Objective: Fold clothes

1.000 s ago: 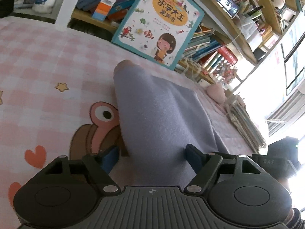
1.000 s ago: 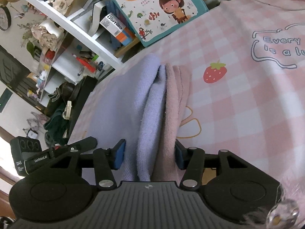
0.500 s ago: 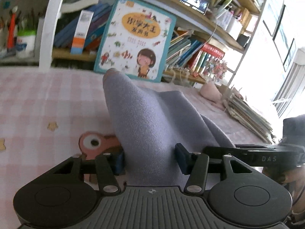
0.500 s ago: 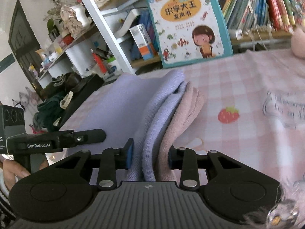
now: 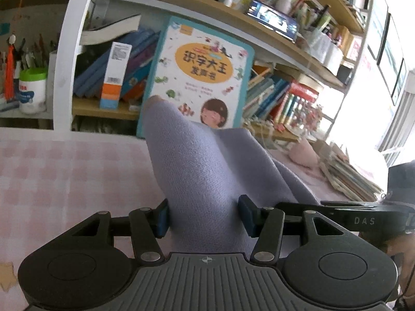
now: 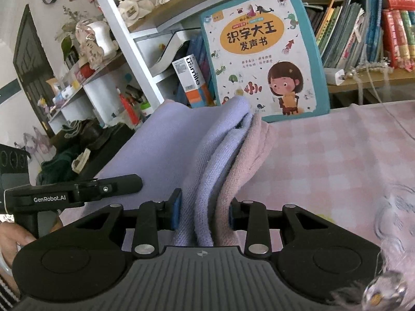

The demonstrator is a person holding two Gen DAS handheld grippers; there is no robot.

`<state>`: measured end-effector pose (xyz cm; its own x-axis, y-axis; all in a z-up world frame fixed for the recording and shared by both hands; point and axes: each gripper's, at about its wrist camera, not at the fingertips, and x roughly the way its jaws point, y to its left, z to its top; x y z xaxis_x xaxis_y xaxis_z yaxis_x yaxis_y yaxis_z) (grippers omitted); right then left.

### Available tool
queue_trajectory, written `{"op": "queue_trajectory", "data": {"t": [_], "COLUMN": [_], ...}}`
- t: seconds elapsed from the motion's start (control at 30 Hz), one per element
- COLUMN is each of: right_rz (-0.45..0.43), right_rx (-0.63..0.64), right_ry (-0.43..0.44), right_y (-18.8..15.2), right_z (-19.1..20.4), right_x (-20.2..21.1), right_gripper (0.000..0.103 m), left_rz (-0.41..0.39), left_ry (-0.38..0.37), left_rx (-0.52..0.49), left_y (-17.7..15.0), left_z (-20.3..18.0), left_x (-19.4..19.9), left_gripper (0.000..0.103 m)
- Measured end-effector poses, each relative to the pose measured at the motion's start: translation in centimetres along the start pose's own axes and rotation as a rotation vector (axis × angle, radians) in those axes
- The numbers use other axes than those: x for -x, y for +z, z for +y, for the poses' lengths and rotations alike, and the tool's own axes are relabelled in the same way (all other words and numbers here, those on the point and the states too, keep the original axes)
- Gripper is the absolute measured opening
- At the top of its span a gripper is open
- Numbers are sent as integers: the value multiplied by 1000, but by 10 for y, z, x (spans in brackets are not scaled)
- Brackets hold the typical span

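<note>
A lavender knit garment (image 5: pixel 197 171) with a pink part (image 6: pixel 249 160) is lifted off the pink checked bedsheet (image 5: pixel 64 176). My left gripper (image 5: pixel 203 219) is shut on a thick fold of the lavender cloth, blue pads pressing both sides. In the right wrist view my right gripper (image 6: pixel 205 212) is shut on a bunched edge of lavender and pink layers (image 6: pixel 207 181). The cloth stretches between the two grippers, each showing at the side of the other's view.
A teal-edged children's book (image 5: pixel 199 77) leans against a wooden bookshelf (image 5: pixel 285 51) right behind the bed. A white shelf unit (image 6: pixel 114 59) with clutter stands at the left. Stacked books (image 5: pixel 347 173) and a pink plush (image 5: pixel 303 153) lie at the right. A person's hand (image 6: pixel 13 235) holds the left gripper.
Both grippers closed on the garment, then rose and rolled level, lifting the cloth off the sheet; the cartoon prints on the sheet have dropped out of view.
</note>
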<state>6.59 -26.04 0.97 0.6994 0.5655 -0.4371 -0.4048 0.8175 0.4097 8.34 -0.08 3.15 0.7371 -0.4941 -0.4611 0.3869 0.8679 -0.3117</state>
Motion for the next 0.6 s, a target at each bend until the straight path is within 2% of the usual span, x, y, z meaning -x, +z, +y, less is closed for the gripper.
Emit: {"op": "queue_trajectory", "data": {"t": [0.33, 0.6], "right_rz": [24, 22], "right_rx": [28, 27], "right_ry": [5, 4], "right_y": [32, 44], "right_z": [0, -4], "right_x": [-62, -103], "right_gripper": [31, 31], "left_rz": [-30, -51], "left_ry": [30, 45], "left_rx": [77, 113], "left_y": [18, 25], "left_z": [49, 81], "left_x": [-30, -53], "left_gripper": [53, 53]}}
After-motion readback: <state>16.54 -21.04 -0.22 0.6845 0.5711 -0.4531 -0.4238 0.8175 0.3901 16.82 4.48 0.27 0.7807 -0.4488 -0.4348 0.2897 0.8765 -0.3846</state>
